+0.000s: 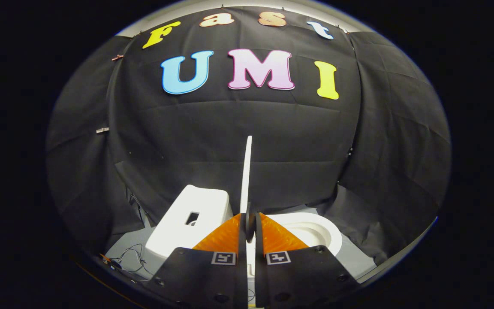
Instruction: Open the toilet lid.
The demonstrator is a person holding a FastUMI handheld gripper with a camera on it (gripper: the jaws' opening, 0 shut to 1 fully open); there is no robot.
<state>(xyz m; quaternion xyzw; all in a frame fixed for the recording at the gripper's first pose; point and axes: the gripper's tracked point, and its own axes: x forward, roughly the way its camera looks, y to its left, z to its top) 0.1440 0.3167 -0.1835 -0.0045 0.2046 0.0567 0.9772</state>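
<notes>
Gripper point(249, 223) was closed on the toilet lid point(245, 171) — both fingers pinching its edge. Lid stood near upright, seen edge-on, long axis running straight up from the fingers; bowl point(315, 231) lay to the right, tank point(191, 219) left (hinge side unclear).
</notes>
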